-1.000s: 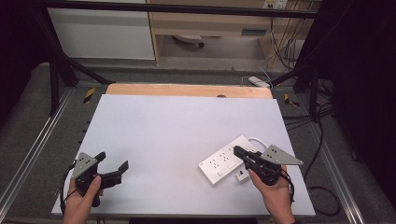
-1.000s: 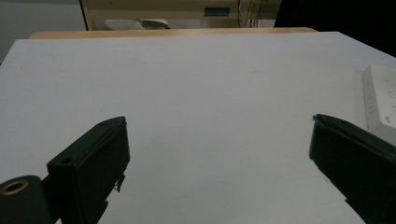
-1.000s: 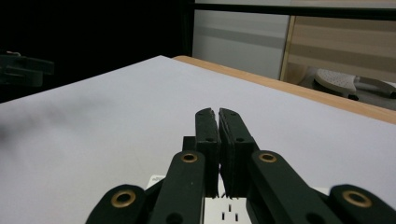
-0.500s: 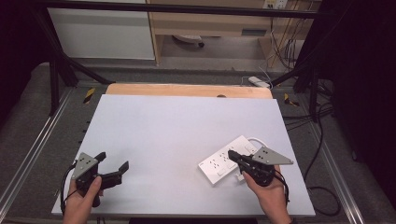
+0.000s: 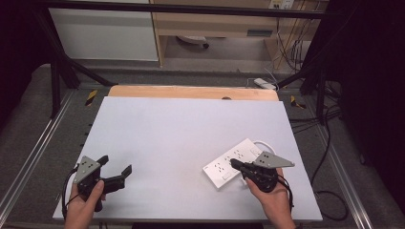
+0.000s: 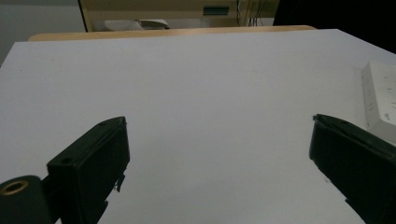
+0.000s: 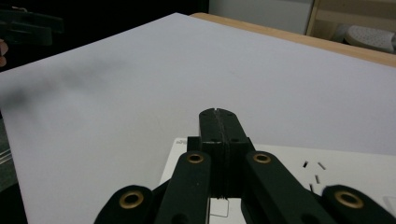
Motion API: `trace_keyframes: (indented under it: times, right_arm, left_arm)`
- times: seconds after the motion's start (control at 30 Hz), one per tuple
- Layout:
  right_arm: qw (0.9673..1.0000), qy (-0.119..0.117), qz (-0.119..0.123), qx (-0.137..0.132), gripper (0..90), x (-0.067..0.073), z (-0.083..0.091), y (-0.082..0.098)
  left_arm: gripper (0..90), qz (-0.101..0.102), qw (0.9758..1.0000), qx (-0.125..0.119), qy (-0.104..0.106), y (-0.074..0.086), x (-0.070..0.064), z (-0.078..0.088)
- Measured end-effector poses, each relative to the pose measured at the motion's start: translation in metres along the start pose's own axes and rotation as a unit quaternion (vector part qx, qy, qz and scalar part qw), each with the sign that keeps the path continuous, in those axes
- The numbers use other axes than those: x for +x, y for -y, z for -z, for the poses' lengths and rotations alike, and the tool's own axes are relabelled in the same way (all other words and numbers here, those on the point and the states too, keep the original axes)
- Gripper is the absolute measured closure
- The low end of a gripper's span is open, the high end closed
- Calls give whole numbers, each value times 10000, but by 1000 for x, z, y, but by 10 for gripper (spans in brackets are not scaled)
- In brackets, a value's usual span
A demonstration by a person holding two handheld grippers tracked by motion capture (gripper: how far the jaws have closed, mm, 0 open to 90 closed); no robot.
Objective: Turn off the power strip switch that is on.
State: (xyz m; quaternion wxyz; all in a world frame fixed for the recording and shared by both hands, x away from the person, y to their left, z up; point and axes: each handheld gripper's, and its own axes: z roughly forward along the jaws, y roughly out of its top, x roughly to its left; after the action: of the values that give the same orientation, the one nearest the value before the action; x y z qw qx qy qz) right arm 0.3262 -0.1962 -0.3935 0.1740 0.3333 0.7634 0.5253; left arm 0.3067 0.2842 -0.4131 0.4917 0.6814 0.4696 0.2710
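1. One white power strip (image 5: 234, 162) lies flat on the table (image 5: 181, 129), at about 4 o'clock from the table's middle in the high view, set on a slant with its far end toward 1 o'clock.
2. Its sockets face up, and a white cord (image 5: 263, 144) loops off its far end.
3. From the left gripper view the power strip (image 6: 380, 100) shows at the 3 o'clock edge; from the right gripper view its white top (image 7: 327, 177) lies just beneath the jaws.
4. At 5 o'clock of the strip, the right gripper (image 5: 235, 164) is held in the person's right hand (image 5: 270, 198), its tip over the strip's near half; whether it touches the strip cannot be told.
5. Its jaws are pressed together with nothing between them, as the right gripper view (image 7: 219, 116) shows.
6. A grey three-cornered plate (image 5: 272, 160) sits on top of this gripper.
7. Well apart, near the table's 7 o'clock corner, the left gripper (image 5: 114, 167) is held in the left hand (image 5: 86, 205).
8. Its jaws are spread wide over bare table, holding nothing, as seen in the left gripper view (image 6: 219, 154).
9. Beyond the table's 12 o'clock edge runs a wooden strip (image 5: 191, 92), then a floor with cables (image 5: 329, 143) at 3 o'clock.
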Motion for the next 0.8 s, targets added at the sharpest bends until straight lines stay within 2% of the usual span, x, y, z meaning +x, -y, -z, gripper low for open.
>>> trace_keyframes:
  times: [0.2,0.5,0.8]
  right_arm:
    - [10000,20,-9,84,900,2,-3,3]
    - [9997,101,-162,139,900,0,-4,9]
    - [9996,144,-144,190,900,-1,-5,11]
  left_arm:
    - [50,-1,10000,11,9,0,0,0]
    - [49,-29,10000,23,16,0,-1,0]
    - [49,-22,10000,36,17,0,-1,-1]
